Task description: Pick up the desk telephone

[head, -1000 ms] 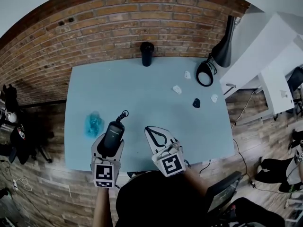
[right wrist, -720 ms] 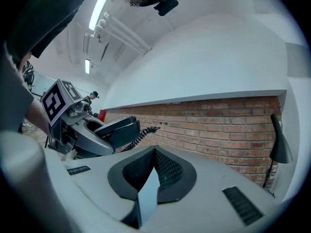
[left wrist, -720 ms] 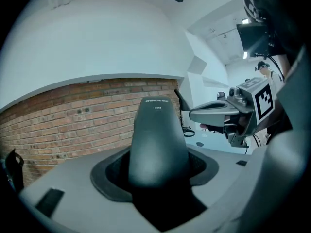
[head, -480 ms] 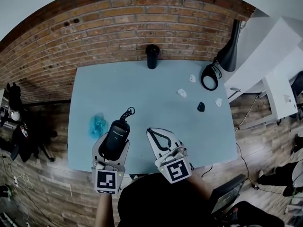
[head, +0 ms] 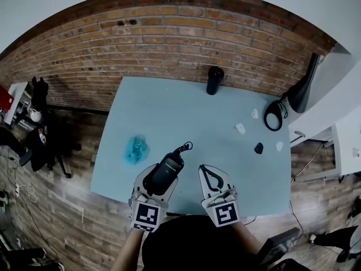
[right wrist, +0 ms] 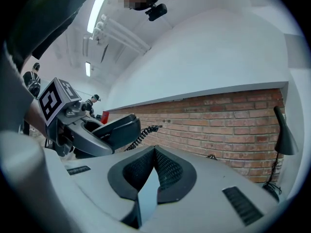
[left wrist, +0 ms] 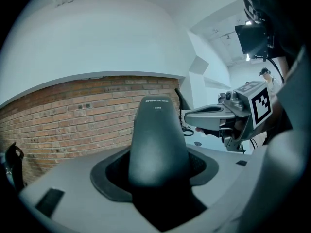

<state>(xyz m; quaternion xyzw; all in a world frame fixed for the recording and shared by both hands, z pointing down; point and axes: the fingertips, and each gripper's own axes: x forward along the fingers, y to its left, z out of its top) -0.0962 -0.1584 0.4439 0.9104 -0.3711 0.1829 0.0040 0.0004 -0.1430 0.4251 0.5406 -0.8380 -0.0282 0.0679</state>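
A black telephone handset (head: 167, 168) with a coiled cord (head: 183, 148) hangs above the front edge of the blue table (head: 180, 109). My left gripper (head: 162, 175) is shut on the handset. In the left gripper view the handset (left wrist: 158, 140) stands up between the jaws and fills the middle. My right gripper (head: 204, 169) sits just to the right of it, shut, with its tips touching and nothing between them. In the right gripper view the handset (right wrist: 109, 132) shows at the left. No telephone base is in view.
A black cylinder (head: 214, 79) stands at the table's back edge by the brick wall. A crumpled blue thing (head: 136, 149) lies at front left. At the right are small white pieces (head: 241, 129), a small black object (head: 258, 148), a black ring of cable (head: 273, 117) and a black lamp (head: 302, 92).
The head view has swung, so the table and its things sit further right and smaller. The handset stays in my left gripper; both grippers are now over the table's front edge.
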